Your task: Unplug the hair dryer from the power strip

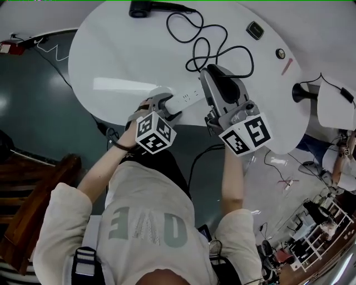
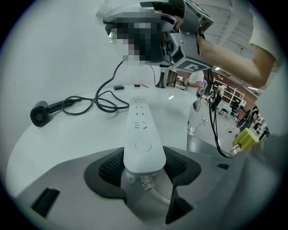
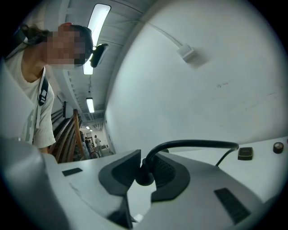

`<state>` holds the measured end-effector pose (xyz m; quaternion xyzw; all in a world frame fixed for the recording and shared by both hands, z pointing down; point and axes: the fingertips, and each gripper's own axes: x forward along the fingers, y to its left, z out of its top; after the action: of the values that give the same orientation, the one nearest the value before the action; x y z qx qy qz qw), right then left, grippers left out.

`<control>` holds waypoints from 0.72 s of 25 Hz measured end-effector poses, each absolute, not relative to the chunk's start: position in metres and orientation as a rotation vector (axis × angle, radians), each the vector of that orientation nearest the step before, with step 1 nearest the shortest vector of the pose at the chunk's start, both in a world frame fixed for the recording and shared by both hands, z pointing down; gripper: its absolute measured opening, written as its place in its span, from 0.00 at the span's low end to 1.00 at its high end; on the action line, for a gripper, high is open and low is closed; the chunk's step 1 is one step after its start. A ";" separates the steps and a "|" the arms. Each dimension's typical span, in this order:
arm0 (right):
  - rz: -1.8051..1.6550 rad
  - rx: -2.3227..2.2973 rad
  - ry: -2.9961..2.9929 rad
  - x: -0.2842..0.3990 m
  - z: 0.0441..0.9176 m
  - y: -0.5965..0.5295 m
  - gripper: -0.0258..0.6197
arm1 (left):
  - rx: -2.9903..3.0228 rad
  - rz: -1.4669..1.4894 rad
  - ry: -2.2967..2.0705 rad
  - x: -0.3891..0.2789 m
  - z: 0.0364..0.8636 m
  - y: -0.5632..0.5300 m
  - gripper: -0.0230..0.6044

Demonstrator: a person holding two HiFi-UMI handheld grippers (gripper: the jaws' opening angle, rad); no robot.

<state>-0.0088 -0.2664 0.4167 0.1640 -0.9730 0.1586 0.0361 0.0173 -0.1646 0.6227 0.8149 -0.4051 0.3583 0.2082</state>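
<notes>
My left gripper [image 1: 167, 106] is shut on the cable end of the white power strip [image 2: 143, 134], which lies near the table's front edge [image 1: 186, 99]. The strip's sockets that show in the left gripper view are empty. My right gripper [image 1: 209, 71] is raised above the strip. It is shut on the black plug [image 3: 145, 174], and the black cord [image 3: 193, 144] arcs out from between the jaws. The cord [image 1: 208, 47] loops across the table to the black hair dryer [image 1: 146, 8], which lies at the far edge [image 2: 40, 113].
On the round white table [image 1: 122, 55] there are a small black box [image 1: 255, 29], a small round thing [image 1: 280, 53] and a pink pen [image 1: 287, 67] at the far right. A black stand [image 1: 303, 92] is beyond the right edge. Dark wooden furniture [image 1: 33, 189] stands at the left.
</notes>
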 end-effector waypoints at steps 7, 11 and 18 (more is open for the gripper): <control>0.548 0.576 -2.804 0.011 0.460 -0.251 0.15 | 2.255 1.017 -1.111 0.016 0.625 -0.165 0.46; 0.627 0.650 -2.710 0.035 0.484 -0.244 0.15 | 2.248 1.022 -1.117 0.016 0.626 -0.165 0.46; 0.801 0.717 -2.625 0.033 0.506 -0.262 0.16 | 2.232 1.047 -1.103 0.019 0.629 -0.165 0.46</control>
<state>0.0333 -0.2616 0.5056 0.2498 -0.9146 0.2791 0.1520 0.0195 -0.1654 0.6286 0.8064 -0.3985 0.3783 0.2187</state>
